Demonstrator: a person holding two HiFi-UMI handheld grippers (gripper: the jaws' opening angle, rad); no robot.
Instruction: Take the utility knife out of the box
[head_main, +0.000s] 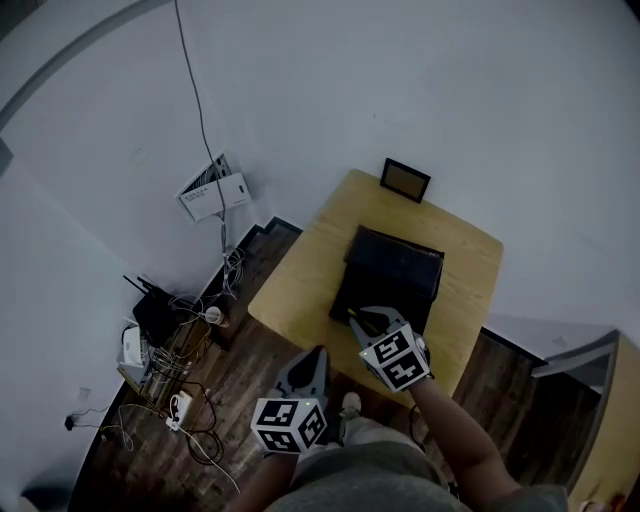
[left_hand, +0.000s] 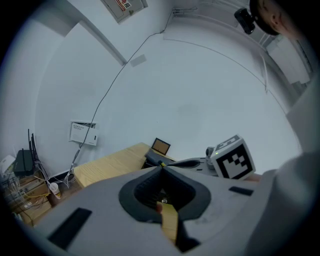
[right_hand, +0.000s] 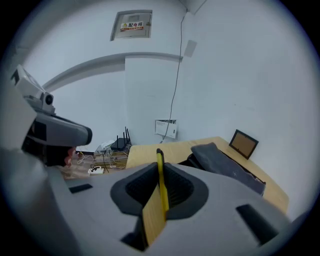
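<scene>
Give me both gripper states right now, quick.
Left gripper: closed, nothing between its jaws.
Right gripper: closed on the yellow utility knife.

wall panel with a yellow label reading 配电箱, red print beneath too small to read
</scene>
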